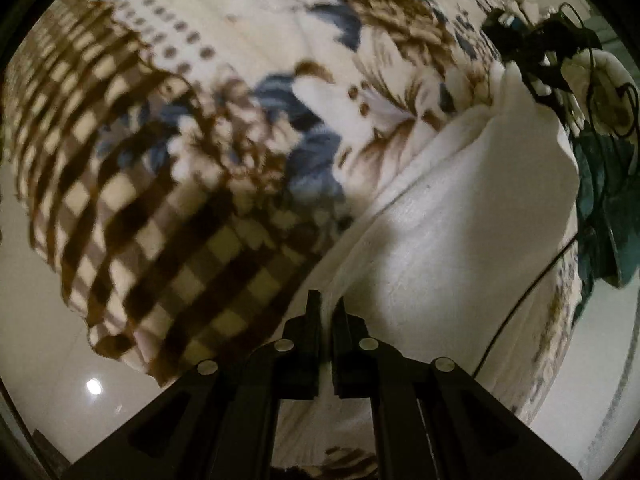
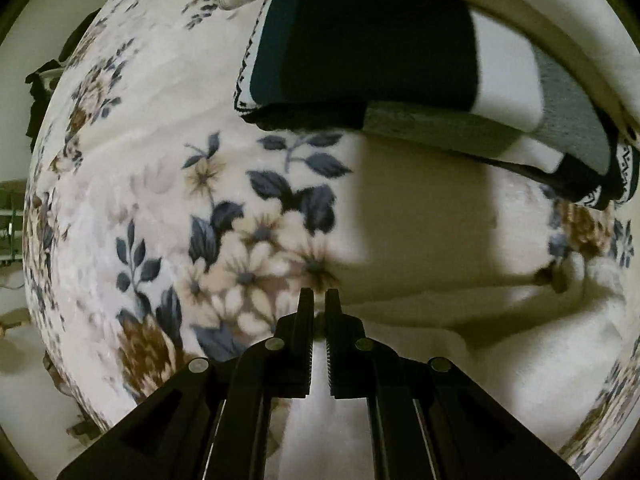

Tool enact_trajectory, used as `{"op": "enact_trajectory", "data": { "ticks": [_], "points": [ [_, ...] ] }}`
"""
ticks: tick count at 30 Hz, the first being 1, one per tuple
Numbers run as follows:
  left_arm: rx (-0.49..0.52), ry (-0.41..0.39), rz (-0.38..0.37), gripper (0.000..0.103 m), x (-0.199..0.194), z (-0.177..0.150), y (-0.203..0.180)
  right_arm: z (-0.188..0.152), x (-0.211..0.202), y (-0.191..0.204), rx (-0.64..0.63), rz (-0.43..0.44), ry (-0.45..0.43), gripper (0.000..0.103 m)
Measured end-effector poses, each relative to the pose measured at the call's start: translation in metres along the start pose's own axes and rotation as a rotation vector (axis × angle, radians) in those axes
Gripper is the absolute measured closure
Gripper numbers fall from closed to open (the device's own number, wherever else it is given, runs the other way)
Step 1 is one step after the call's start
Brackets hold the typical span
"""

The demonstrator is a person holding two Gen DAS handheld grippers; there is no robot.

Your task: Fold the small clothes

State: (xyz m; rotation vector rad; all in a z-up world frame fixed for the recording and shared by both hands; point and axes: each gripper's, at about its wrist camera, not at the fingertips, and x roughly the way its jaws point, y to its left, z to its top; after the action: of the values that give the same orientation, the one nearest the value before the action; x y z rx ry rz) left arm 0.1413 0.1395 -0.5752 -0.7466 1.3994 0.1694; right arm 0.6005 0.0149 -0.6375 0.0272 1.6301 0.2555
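Note:
A cream-white garment (image 1: 460, 216) lies on the floral blanket (image 1: 248, 20). My left gripper (image 1: 327, 304) is shut on its near edge, with a thin fold of the cloth running between the fingers. In the left wrist view my right gripper (image 1: 532, 60) shows far off at the top right, pinching the garment's far corner and lifting it. In the right wrist view my right gripper (image 2: 319, 300) has its fingers nearly together with the cream garment (image 2: 420, 360) at and below them. The floral blanket (image 2: 160, 120) lies underneath.
A folded stack of clothes in black, teal, white and grey (image 2: 380, 64) lies on the blanket ahead of my right gripper. A teal cloth (image 1: 604, 208) lies at the right in the left wrist view. A black cable (image 1: 520, 308) crosses the garment. Pale floor (image 1: 48, 320) borders the blanket.

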Motion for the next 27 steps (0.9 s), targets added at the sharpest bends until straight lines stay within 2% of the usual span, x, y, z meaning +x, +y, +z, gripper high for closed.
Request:
{"op": "enact_trajectory", "data": {
  "ticks": [3,4,5,6,7,8,9,13,15,18,20,22,24,25,26,27],
  "points": [
    [-0.026,0.074,-0.020,0.095,0.003,-0.001,0.015,-0.004,0.000,0.000,-0.009,0.011,0.046,0.096],
    [-0.039,0.090,-0.037,0.094,0.000,-0.002,0.021,-0.007,-0.006,-0.001,-0.024,0.033,0.045,0.090],
    [-0.062,0.100,-0.053,0.088,-0.006,-0.002,0.029,-0.013,-0.016,-0.003,-0.038,0.066,0.035,0.079],
    [-0.075,0.099,-0.044,0.073,-0.011,0.000,0.033,-0.019,-0.024,-0.007,-0.045,0.080,0.025,0.071],
    [-0.081,0.085,-0.041,0.068,-0.020,0.004,0.036,-0.031,-0.043,-0.017,-0.050,0.102,-0.007,0.053],
    [-0.083,0.064,-0.049,0.062,-0.028,0.010,0.036,-0.041,-0.055,-0.025,-0.047,0.117,-0.033,0.045],
    [-0.079,0.043,-0.062,0.060,-0.036,0.019,0.032,-0.051,-0.067,-0.033,-0.041,0.126,-0.058,0.043],
    [0.005,-0.027,-0.116,0.056,-0.049,0.071,-0.012,-0.099,-0.101,-0.105,0.066,0.126,-0.130,0.043],
    [0.078,-0.071,-0.151,0.054,-0.047,0.109,-0.054,-0.125,-0.098,-0.152,0.168,0.093,-0.150,0.043],
    [0.170,-0.086,-0.175,0.054,-0.024,0.161,-0.111,-0.141,-0.080,-0.207,0.317,0.123,-0.140,0.043],
    [0.226,-0.063,-0.213,0.053,0.001,0.198,-0.154,-0.141,-0.070,-0.230,0.392,0.173,-0.153,0.043],
    [0.275,-0.021,-0.218,0.053,0.031,0.226,-0.187,-0.137,-0.060,-0.245,0.438,0.256,-0.164,0.043],
    [0.319,0.034,-0.190,0.056,0.067,0.249,-0.218,-0.127,-0.049,-0.255,0.477,0.328,-0.186,0.043],
    [0.338,0.049,-0.188,0.060,0.078,0.257,-0.229,-0.123,-0.045,-0.256,0.485,0.335,-0.193,0.044],
    [0.365,0.041,-0.183,0.099,0.087,0.262,-0.239,-0.121,-0.044,-0.257,0.488,0.332,-0.208,0.065],
    [0.396,0.030,-0.171,0.097,0.090,0.266,-0.248,-0.120,-0.043,-0.257,0.488,0.320,-0.218,0.085]
  ]
}}
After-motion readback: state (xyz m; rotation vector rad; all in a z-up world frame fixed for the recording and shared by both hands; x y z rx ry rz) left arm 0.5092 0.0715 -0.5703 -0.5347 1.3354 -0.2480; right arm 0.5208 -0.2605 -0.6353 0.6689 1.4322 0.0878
